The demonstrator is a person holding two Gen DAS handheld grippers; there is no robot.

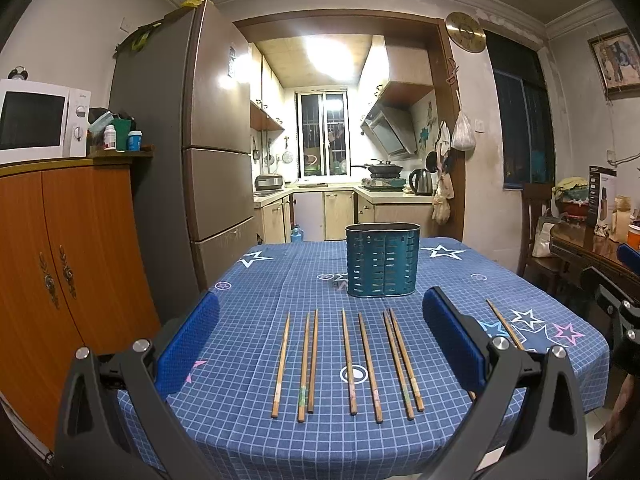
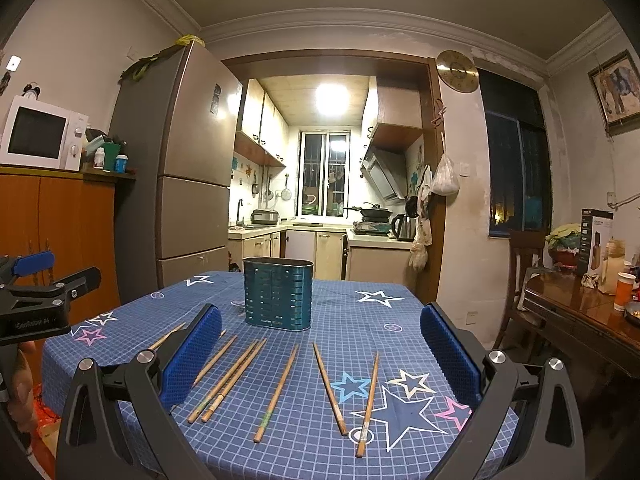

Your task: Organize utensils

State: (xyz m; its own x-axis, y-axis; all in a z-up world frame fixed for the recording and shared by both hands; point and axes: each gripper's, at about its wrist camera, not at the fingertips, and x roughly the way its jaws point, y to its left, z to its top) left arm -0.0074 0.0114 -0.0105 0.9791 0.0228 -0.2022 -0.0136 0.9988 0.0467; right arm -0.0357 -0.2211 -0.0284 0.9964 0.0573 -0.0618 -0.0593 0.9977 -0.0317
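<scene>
Both my grippers, left (image 1: 320, 340) and right (image 2: 320, 354), gape wide above loose wooden chopsticks (image 1: 348, 364), awaiting transfer into the slotted teal metal holder (image 1: 382, 260) ahead.

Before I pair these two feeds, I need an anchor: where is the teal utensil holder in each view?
Left wrist: the teal utensil holder stands just right of centre, beyond the row of chopsticks.
Right wrist: it stands left of centre, behind the chopsticks.
Shared landmark: the gold wall clock, upper right in both.
</scene>
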